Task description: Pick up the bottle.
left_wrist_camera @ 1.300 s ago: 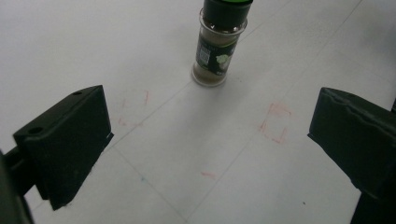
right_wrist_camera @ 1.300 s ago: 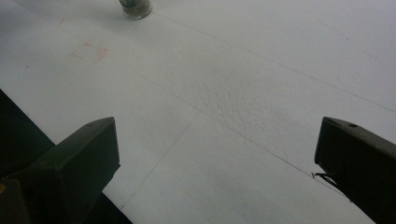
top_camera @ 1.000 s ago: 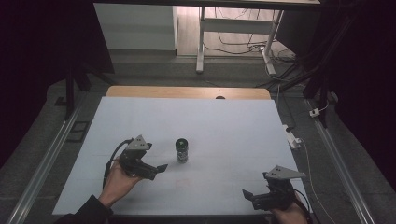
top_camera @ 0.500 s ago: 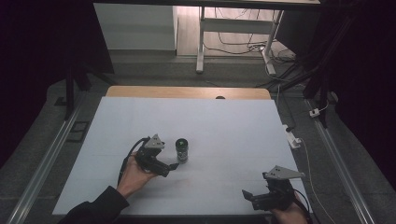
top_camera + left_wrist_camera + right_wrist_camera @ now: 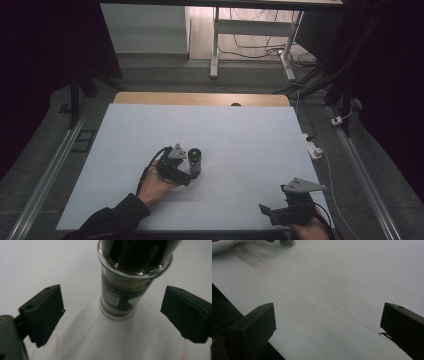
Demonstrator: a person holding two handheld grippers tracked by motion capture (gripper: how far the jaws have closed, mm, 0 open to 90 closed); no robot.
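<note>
High view: a small dark jar (image 5: 195, 161) stands up straight on the white table (image 5: 240, 135), a bit left of the middle of the frame. The left gripper (image 5: 186, 176) is right beside it, on its left and a little lower in the frame. A hand (image 5: 156, 184) holds that gripper, and a dark sleeve (image 5: 107, 220) comes in from the bottom left. It is too small here to tell if the gripper touches the jar.

In the left gripper view, the jar (image 5: 125, 287) fills the top middle of the frame. It has a glass body, a dark label and a dark top. The left gripper (image 5: 112, 315) is wide open. One black jaw sits at the lower left and the other at the right. The jar stands between them but a bit farther up, and there is white table on both sides of it. The gripper holds nothing.

In the high view, the right gripper (image 5: 266, 212) is in the lower right corner of the frame, near the front edge of the table and well apart from the jar.

In the right gripper view, the right gripper (image 5: 327, 325) is wide open too, with bare white table between its jaws. The bottom of the jar (image 5: 287, 243) peeks in at the top left of that frame, far off.
</note>
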